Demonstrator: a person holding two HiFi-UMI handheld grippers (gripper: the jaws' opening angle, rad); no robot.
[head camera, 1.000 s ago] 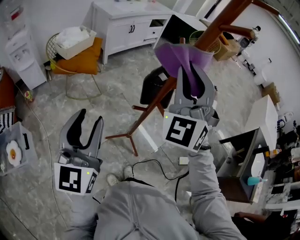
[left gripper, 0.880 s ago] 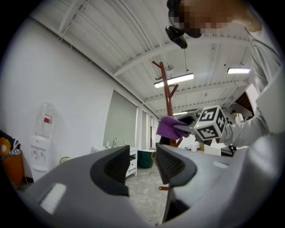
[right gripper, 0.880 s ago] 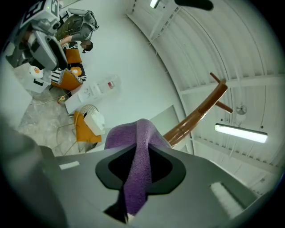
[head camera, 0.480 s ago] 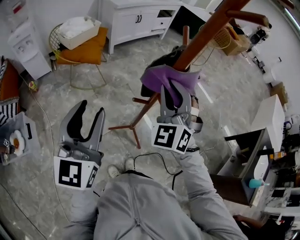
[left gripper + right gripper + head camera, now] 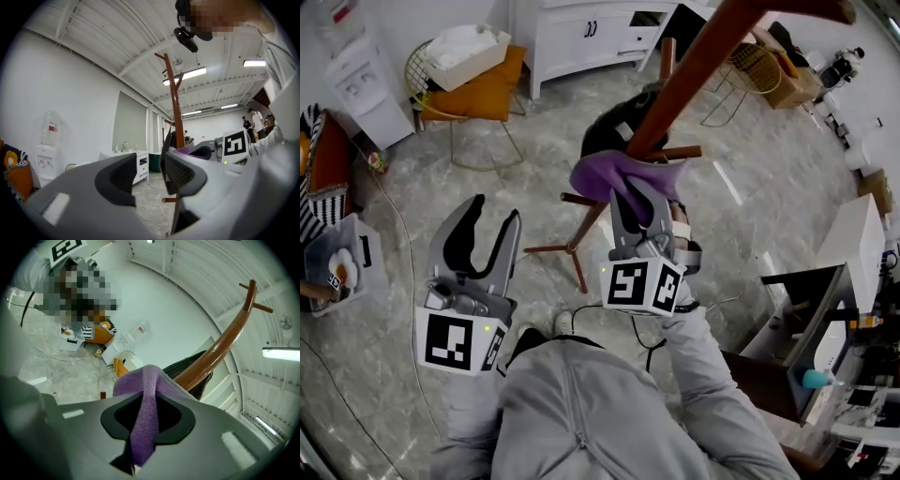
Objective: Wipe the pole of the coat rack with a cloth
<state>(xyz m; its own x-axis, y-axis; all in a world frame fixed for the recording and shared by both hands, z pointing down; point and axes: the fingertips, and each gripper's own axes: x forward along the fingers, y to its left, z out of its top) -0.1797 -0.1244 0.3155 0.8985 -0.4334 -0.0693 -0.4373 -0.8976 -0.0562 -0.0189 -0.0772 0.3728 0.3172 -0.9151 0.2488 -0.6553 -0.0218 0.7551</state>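
The left gripper [image 5: 494,212] is held low at the left, jaws wide apart and empty, well apart from the rack; to its right the purple cloth [image 5: 619,172] is pinched in the closed jaws of the right gripper [image 5: 639,195] and pressed against the brown pole [image 5: 698,66], low down near the spread legs [image 5: 567,251]; the cloth is judged soft, light and limp, best taken by a bunched fold so that a loose pad is left to wrap the stiff, glossy pole; the rack could rock if pushed hard. Since a second ago the cloth has been carried down the pole towards the legs; the left gripper is unchanged.
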